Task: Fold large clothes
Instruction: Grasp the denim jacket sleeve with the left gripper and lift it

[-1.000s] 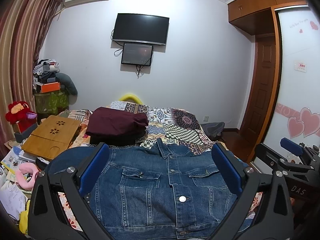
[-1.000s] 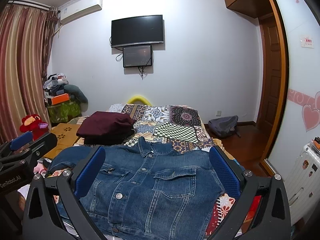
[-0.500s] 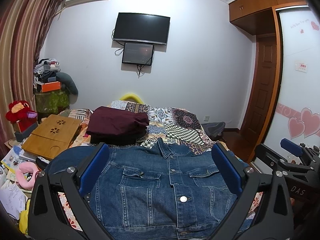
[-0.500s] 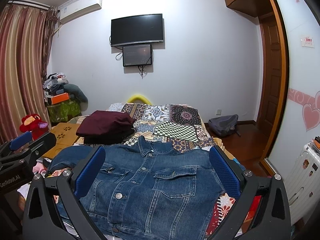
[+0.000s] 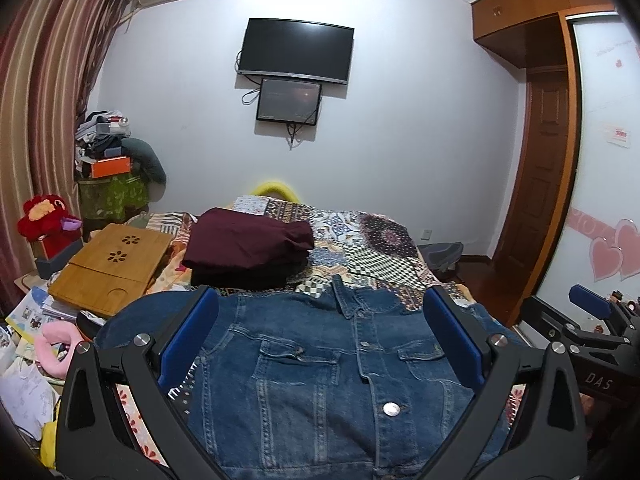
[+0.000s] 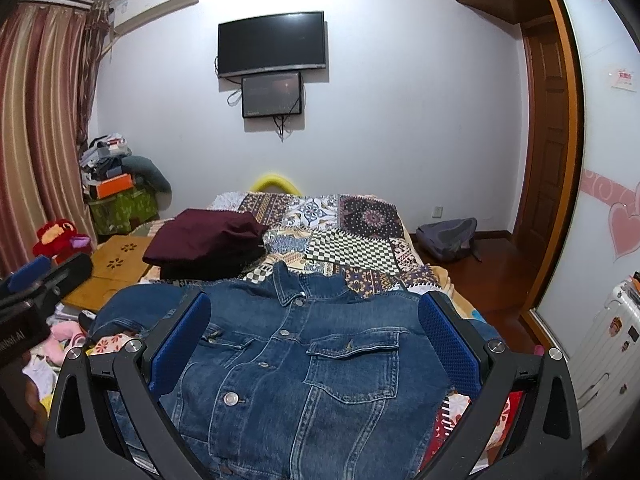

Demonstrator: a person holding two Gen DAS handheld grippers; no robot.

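Denim jacket (image 5: 320, 364) lies flat on bed (image 5: 372, 248), unmoved vs 1 s ago; both hand-held grippers, left (image 5: 320, 344) & right (image 6: 314, 344), held apart, nothing gripped; fold not begun.

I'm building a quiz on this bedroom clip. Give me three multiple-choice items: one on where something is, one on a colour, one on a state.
1. Where does the folded maroon garment lie?
A. on the bed beyond the denim jacket's collar
B. on the floor by the door
C. on the wooden tray

2. What colour are the gripper pads?
A. red
B. blue
C. green

3. How is the denim jacket?
A. folded in half
B. rolled up
C. spread flat, buttoned

Answers: 1 A, it sits on the quilt past the collar; 2 B, both views show blue pads; 3 C, front and pockets lie open to view, not folded.
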